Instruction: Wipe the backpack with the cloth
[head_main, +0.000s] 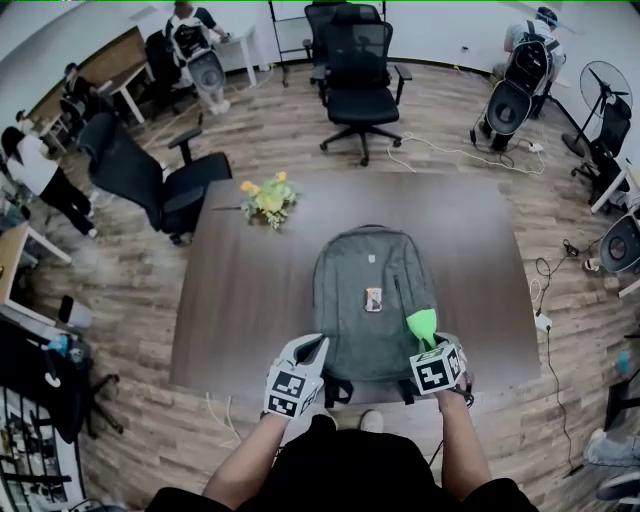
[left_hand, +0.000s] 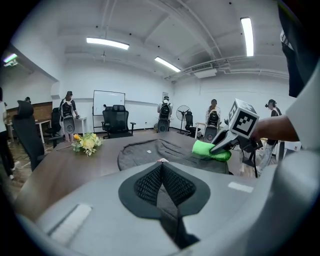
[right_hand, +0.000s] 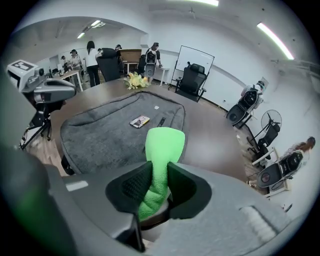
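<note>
Around us is an open office with a wood-plank floor, black office chairs (head_main: 357, 70) and other people at work. Before us stands a dark brown rectangular table (head_main: 240, 300). The grey fabric backpack (head_main: 365, 275) lies flat on it, front panel up. Its rounded end points to the far edge and its other end lies at the near edge, right of the middle, where black straps hang over. A yellow flower bunch (head_main: 267, 198) sits well apart, towards the far left corner.

Our right gripper (right_hand: 159, 175) is clamped on the bright green fleecy cloth (right_hand: 162, 145). The cloth's free end sticks out past the jaws over the backpack's near right corner. It seems to rest on the fabric there, though we cannot be sure. Our left gripper (left_hand: 161, 170) has its jaws pressed together with nothing between them, and it sits over the near left corner.

We judge the wiping barely under way. The cloth is in hand and at the pack, yet almost the whole panel lies ahead of it. No streak or dirt shows what has been covered. The pack looks soft, heathered and flattened, with a small rectangular tag (head_main: 373, 298) at its middle and a dark zip beside it.
</note>
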